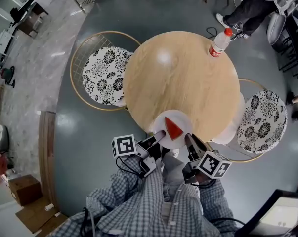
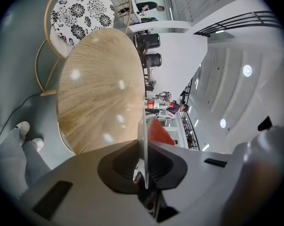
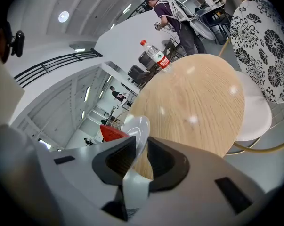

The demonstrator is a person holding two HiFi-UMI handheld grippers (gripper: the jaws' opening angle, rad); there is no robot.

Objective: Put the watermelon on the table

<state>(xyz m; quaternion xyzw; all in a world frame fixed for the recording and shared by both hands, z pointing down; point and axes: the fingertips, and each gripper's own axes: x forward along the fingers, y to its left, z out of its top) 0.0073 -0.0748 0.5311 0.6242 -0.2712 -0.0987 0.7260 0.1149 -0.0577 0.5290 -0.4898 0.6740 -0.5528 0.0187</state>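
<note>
Left gripper (image 1: 161,134): at the lower middle of the head view, jaws nearly together and clamped on the left rim of the plate (image 1: 186,117). In its own view (image 2: 142,150) the rim runs edge-on between the dark pads (image 2: 120,166).
Right gripper (image 1: 188,138): just right of the left one in the head view, jaws set wider and pinching the plate's right rim. In its own view (image 3: 141,153) the white rim (image 3: 135,132) passes between the pads (image 3: 116,160).
Plate: white and round, carried between the two grippers at the near edge of the table (image 1: 181,78), partly over the wood and partly past the edge. No view shows whether it touches the tabletop.
Watermelon (image 1: 172,128): a red wedge lying on the plate, tip toward the lower left of the head view. It shows red behind the rim in the left gripper view (image 2: 157,132) and at the plate's left in the right gripper view (image 3: 111,133).
Table: round, light wood, centre of the head view.
Bottle (image 1: 220,42): clear with a red cap and red label, upright at the table's far right edge, well apart from the plate.
Left chair (image 1: 103,75): floral cushion in a wire hoop frame, at the table's left.
Right chair (image 1: 261,121): same cushion, at the table's lower right.
Sleeves (image 1: 139,206): checked, bottom of the head view.
Bystander (image 3: 172,15): standing beyond the table, at the top of the right gripper view.
</note>
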